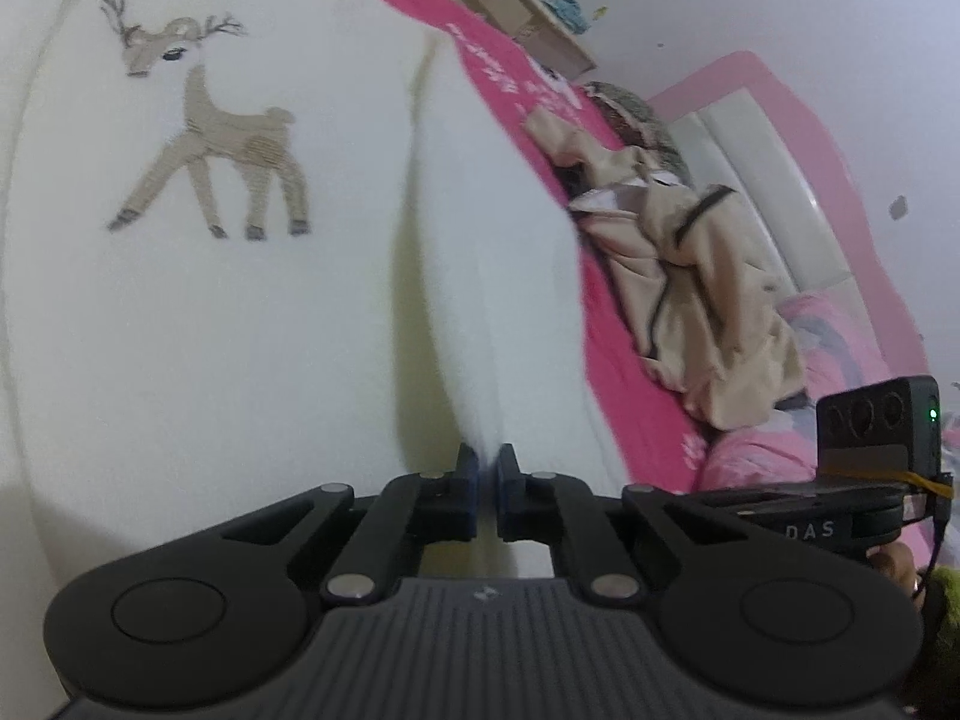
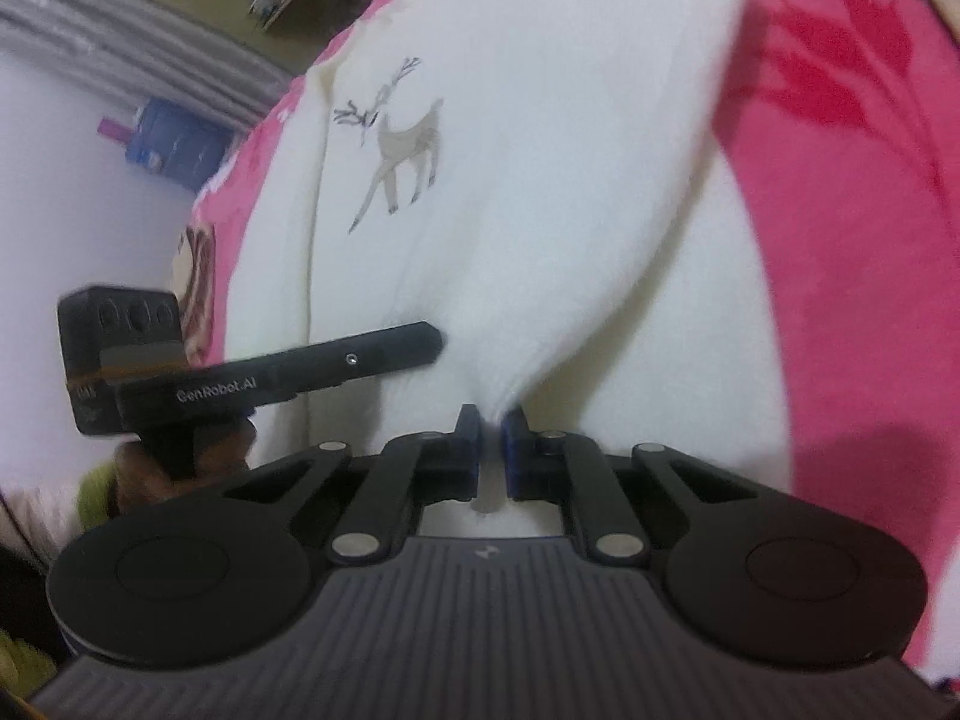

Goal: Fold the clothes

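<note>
White sweater [image 1: 240, 330] edge pinched by left tongs [image 1: 487, 468], right tongs [image 2: 492, 426], pink bedspread [image 2: 840, 240] bare beside.

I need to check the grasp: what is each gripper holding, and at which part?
Both the left gripper and the right gripper are shut on the white sweater, each pinching a raised fold of fabric.

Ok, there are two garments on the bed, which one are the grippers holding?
The white sweater with the embroidered deer. Both the left gripper and right gripper pinch its fabric; the beige garment lies crumpled and untouched beyond it.
</note>
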A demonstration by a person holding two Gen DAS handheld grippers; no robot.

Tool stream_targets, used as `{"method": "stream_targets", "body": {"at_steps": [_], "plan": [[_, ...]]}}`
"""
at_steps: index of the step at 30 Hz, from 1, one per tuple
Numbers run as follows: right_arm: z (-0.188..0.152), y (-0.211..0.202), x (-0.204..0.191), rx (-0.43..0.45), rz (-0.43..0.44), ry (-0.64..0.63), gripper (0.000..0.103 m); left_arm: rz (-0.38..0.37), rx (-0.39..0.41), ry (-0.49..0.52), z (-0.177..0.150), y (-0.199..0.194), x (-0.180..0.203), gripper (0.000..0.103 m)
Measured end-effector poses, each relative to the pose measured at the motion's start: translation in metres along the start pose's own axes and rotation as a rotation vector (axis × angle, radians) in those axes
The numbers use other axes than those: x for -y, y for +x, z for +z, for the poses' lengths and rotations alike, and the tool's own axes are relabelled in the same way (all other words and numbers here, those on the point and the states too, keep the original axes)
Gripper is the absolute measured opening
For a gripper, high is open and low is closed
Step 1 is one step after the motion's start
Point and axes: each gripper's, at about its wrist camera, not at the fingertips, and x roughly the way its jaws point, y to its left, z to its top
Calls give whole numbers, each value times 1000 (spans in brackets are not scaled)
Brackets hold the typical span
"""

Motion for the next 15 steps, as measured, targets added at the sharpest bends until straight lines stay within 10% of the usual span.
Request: {"method": "stream_targets", "body": {"at_steps": [15], "plan": [[-36,-20,3,-121,-207,-193,6,-57,-164,103,-54,39,38,5]]}}
